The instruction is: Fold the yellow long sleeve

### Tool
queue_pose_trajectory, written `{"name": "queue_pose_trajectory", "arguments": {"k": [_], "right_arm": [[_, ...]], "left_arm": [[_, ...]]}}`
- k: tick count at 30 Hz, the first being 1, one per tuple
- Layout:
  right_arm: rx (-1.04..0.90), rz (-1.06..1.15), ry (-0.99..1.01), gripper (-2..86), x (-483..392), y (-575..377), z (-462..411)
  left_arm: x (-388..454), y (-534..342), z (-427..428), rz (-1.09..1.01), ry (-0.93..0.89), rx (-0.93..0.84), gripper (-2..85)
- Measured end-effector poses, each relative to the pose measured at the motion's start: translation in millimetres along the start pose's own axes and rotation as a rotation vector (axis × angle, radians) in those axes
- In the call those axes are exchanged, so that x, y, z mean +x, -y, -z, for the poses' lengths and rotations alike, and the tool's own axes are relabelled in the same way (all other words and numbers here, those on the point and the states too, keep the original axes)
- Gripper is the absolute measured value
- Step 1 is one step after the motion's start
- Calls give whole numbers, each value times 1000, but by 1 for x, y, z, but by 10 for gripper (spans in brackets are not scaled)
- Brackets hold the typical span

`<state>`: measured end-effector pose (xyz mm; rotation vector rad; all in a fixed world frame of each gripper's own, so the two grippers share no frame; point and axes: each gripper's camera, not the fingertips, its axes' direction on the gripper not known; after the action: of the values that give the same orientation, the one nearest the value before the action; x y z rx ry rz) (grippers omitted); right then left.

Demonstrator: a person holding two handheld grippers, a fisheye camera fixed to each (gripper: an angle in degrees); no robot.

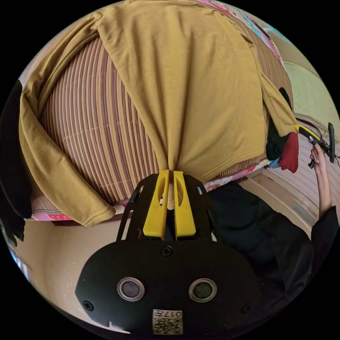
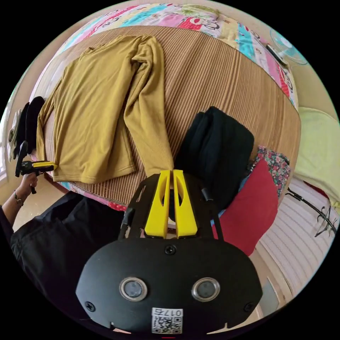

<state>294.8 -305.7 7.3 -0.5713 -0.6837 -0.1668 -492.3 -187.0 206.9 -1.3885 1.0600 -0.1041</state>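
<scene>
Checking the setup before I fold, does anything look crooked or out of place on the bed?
The yellow long sleeve lies skewed: its hem bunches where the left gripper pinches it, and one sleeve hangs over the striped mat's edge. Dark clothes are piled beside it.

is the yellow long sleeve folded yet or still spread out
Mostly spread: the yellow long sleeve lies flat on the striped mat, one sleeve laid over the body.

No text or sign reads clearly here.
</scene>
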Motion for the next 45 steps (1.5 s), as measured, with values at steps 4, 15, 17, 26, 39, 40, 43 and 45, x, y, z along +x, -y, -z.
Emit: {"name": "queue_pose_trajectory", "arguments": {"k": [4,15,17,26,39,40,43,45], "right_arm": [[11,-296,87,34,171,-27,17],[354,-945,817,101,299,-218,-63],[358,-1056,983,107,299,-250,-100],[543,-1407,1292,92,330,-312,-190],[929,-68,1464,40,52,-127,88],[807,-9,1422,42,-11,-110,72],[328,62,1201,55,-157,-87,-6],[155,172,1072,65,-216,-104,-35]], "left_arm": [[-22,-32,25,76,-13,-15,7],[-78,-105,85,382,-308,53,17],[-85,-116,92,434,-337,64,17],[-83,-137,119,505,-414,79,21],[-94,-212,157,627,-499,357,72],[-94,-217,159,620,-452,362,74],[-97,-226,163,593,-340,361,88],[-98,-225,163,569,-254,349,93]]}}
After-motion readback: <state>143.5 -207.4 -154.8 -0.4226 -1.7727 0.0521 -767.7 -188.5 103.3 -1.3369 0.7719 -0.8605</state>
